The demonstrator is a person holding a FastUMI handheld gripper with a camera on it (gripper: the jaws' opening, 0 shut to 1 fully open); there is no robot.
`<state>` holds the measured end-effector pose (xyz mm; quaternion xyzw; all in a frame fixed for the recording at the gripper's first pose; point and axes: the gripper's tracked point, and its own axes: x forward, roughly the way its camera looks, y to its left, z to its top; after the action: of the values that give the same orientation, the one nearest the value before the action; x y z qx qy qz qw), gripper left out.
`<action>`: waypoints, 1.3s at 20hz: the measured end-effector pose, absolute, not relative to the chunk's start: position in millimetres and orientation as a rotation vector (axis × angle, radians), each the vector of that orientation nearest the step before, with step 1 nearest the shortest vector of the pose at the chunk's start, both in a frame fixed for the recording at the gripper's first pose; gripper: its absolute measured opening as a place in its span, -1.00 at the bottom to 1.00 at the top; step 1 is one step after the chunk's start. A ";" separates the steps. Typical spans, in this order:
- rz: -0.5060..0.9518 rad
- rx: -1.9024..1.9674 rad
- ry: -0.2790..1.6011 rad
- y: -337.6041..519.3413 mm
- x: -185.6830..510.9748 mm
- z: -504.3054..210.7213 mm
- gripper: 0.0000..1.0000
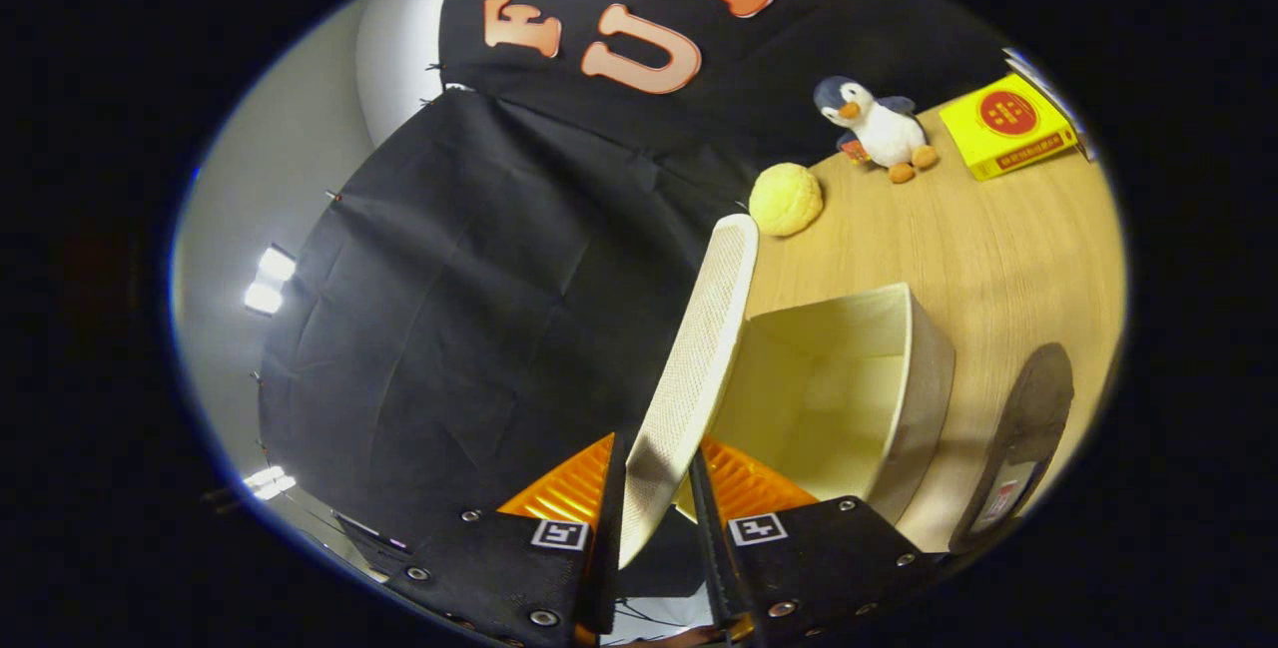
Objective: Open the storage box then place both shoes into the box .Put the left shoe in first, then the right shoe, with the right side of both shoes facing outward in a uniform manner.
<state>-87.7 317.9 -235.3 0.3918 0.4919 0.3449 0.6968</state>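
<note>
My gripper is shut on the cream textured lid of the storage box, pinching its near edge between both fingers. The lid stands raised on edge, stretching away from the fingers. Just to the right of it the cream storage box lies open, its inside bare. A dark shoe lies on the wooden table right of the box, its sole and inner label facing me.
Beyond the box on the wooden table sit a yellow bumpy ball, a penguin plush toy and a yellow flat box. The black cloth wall stands behind and to the left.
</note>
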 end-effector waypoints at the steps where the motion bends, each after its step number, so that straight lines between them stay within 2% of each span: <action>1: 0.787 0.851 1.088 328.4 -85.9 -231.0 -0.36; 7: 0.843 0.906 1.096 392.0 -72.1 -214.4 -0.60; 15: 0.908 0.821 1.159 483.0 -83.3 -218.0 -0.56; 23: 0.879 0.691 1.239 558.6 -92.2 -257.8 -0.57; 24: 0.872 0.696 1.250 563.7 -93.9 -261.6 -0.53; 26: 0.863 0.697 1.261 563.3 -93.1 -264.4 -0.19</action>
<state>-93.1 563.3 -264.4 0.3090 0.5590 0.3827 0.6675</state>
